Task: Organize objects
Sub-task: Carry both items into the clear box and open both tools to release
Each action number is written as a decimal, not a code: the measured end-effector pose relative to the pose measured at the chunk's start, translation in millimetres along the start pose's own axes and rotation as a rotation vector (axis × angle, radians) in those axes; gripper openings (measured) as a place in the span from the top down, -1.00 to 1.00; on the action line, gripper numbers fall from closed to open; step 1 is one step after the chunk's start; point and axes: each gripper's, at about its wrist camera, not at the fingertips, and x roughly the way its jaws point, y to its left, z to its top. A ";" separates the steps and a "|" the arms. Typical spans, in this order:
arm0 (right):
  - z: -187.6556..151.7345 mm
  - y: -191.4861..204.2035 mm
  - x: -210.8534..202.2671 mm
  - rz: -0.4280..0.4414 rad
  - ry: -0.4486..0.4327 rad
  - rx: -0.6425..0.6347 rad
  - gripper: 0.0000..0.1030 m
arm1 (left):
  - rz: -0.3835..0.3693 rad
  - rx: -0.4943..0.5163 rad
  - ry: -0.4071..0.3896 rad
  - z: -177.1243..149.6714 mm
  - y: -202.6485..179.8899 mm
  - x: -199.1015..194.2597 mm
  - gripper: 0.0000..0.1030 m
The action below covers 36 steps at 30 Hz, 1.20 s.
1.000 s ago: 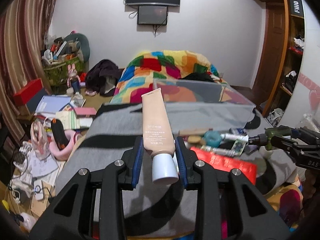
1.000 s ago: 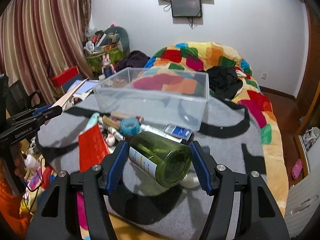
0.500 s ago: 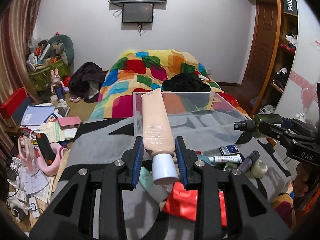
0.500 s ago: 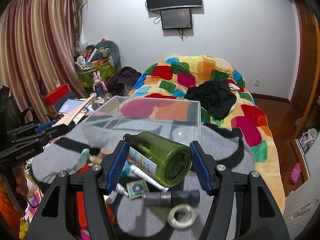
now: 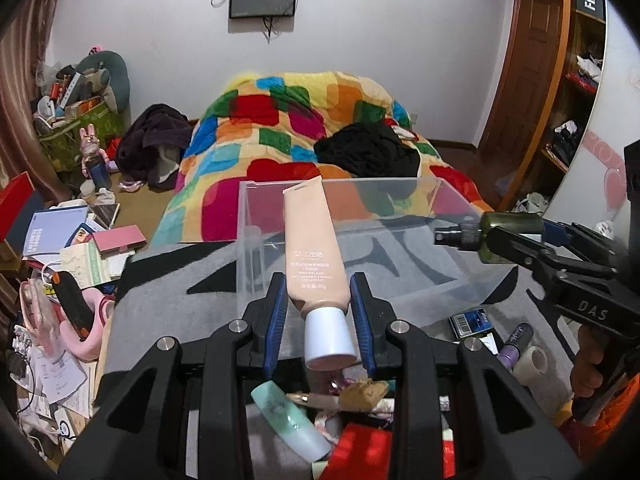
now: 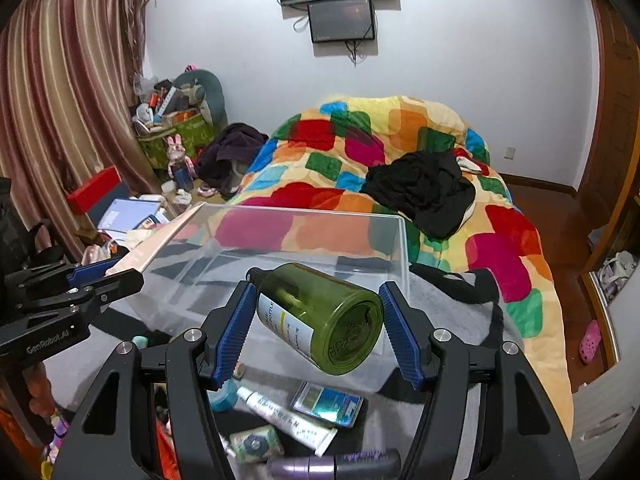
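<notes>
Clamped between the blue ribbed pads of the left gripper (image 5: 319, 304) is a peach-coloured cream tube (image 5: 312, 248), held near its lower end so that the white screw cap (image 5: 329, 338) points back toward the camera and the flat crimped end reaches forward over the near wall of a clear plastic bin (image 5: 248, 248). The tube is smooth and matte, with small white lettering across its middle. The right gripper (image 6: 318, 330) is closed on a green bottle (image 6: 320, 316), which lies tilted between its pads with the round base facing the camera and the dark spray top pointing away to the left. The bottle is translucent olive-green plastic, cylindrical, with a white printed label along one side. From the left wrist view this bottle (image 5: 508, 236) and its black spray nozzle show at the right, above the bin's right side. The bin is rectangular, see-through and hard-walled, standing on a grey and black fuzzy blanket (image 6: 460, 312). Below the grippers, on the blanket, lie small toiletries: a white tube (image 6: 288, 420), a blue and silver packet (image 6: 328, 404), a mint-green tube (image 5: 288, 416), and a purple bottle (image 5: 516, 344). Behind the bin spreads a soft quilt (image 6: 384, 136) in bright patches.
</notes>
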 end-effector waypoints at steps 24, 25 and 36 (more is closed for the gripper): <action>5.0 21.1 68.2 0.040 0.164 -0.074 -0.17 | -0.004 0.052 0.089 12.1 -8.0 36.3 0.38; 4.7 21.1 67.9 0.040 0.164 -0.076 -0.17 | -0.010 0.050 0.090 12.1 -7.6 35.2 0.35; -3.2 18.5 41.8 0.031 0.130 -0.092 -0.35 | 0.024 0.087 0.027 8.9 -18.4 4.4 -0.29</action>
